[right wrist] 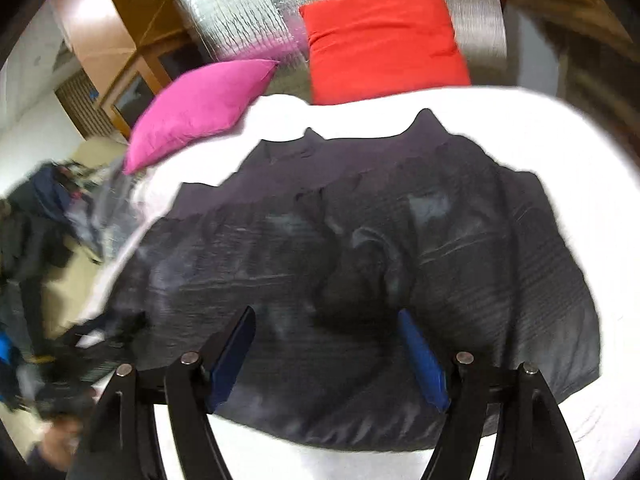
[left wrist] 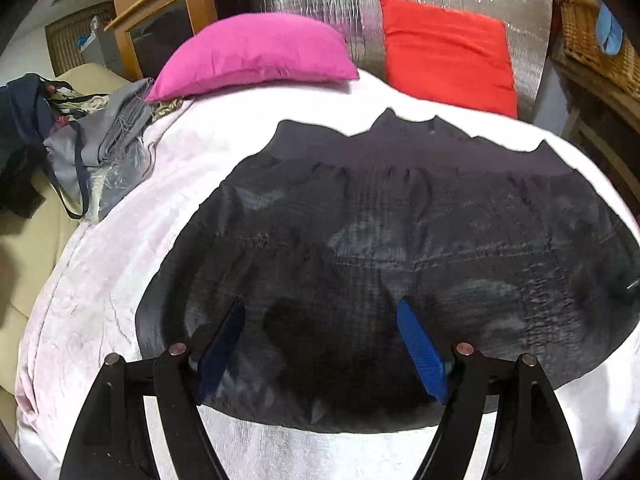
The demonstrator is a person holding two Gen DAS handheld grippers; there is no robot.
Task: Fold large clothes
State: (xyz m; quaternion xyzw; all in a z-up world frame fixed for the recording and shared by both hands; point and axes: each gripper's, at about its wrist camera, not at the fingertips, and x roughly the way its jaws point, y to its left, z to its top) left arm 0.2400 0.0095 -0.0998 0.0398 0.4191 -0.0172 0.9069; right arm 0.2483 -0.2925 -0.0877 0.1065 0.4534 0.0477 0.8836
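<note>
Dark garment spread flat on white bedding, long axis running 9 to 3 o'clock, jagged edge toward 12 o'clock, near hem toward 6. No readable label or writing. Left tongs released, blue fingers spread wide over the near hem, gripping nothing. Right tongs likewise released above the cloth. Pink pillow at 11 o'clock, red pillow at 1 o'clock, heaped clothes at 9 o'clock.
</note>
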